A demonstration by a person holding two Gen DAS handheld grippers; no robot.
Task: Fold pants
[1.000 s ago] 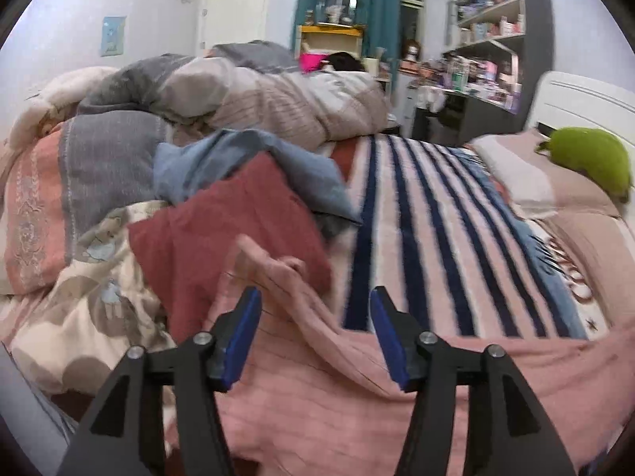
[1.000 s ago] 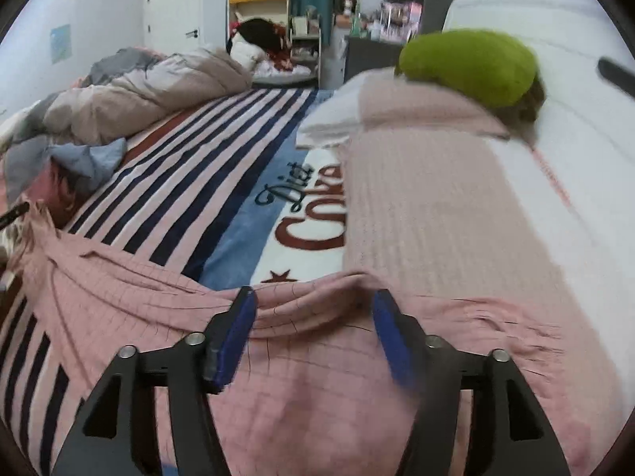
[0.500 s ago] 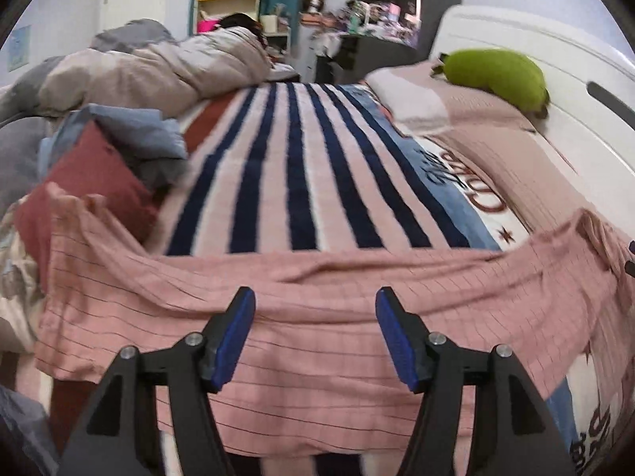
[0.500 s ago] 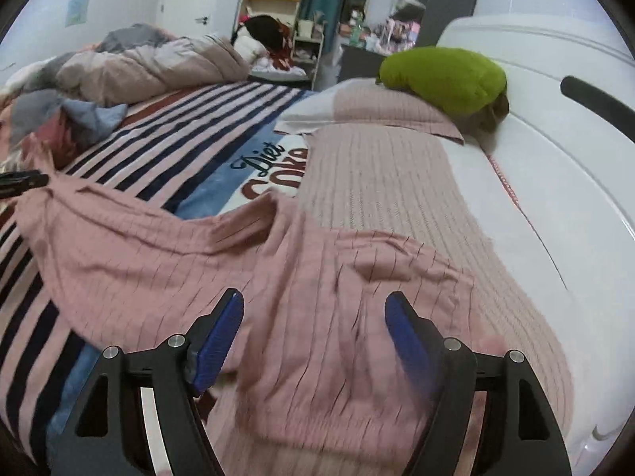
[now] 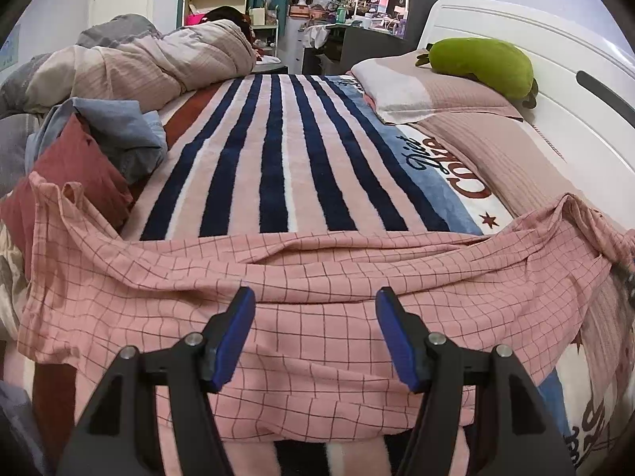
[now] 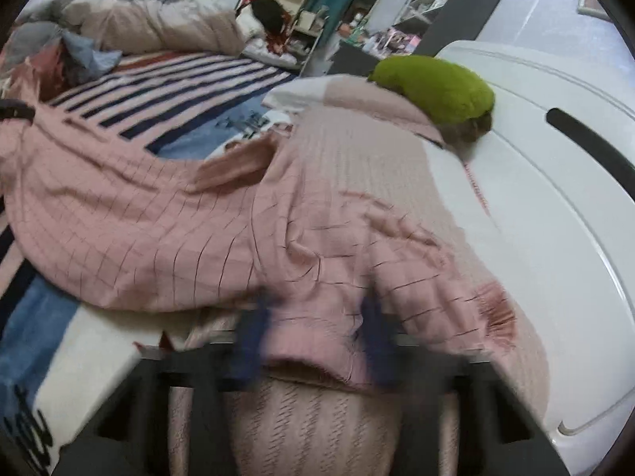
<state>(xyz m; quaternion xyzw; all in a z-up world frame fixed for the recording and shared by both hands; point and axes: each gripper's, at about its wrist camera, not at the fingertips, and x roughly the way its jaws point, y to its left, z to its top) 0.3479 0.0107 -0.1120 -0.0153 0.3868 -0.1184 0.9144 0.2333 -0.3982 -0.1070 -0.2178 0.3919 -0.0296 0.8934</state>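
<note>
Pink checked pants [image 5: 317,277] lie spread sideways across the striped blanket [image 5: 278,150], rumpled along the far edge. My left gripper [image 5: 313,333] is open and empty, hovering just above the near part of the pants. In the right wrist view the pants [image 6: 158,218] run from the left over a pink knit pillow [image 6: 357,166]. My right gripper [image 6: 313,341] is blurred by motion; its jaws stand apart around the pants' near end, with cloth between them.
A heap of red, blue and grey clothes [image 5: 95,135] sits at the left beside a bunched duvet [image 5: 151,63]. Pillows and a green plush [image 5: 484,63] lie against the white headboard [image 5: 555,79] at the right. Shelves stand beyond the bed.
The left gripper has drawn back and turned right, off the pants' left end. The right gripper has dropped low onto the pants' end by the headboard. The pants lie flatter.
</note>
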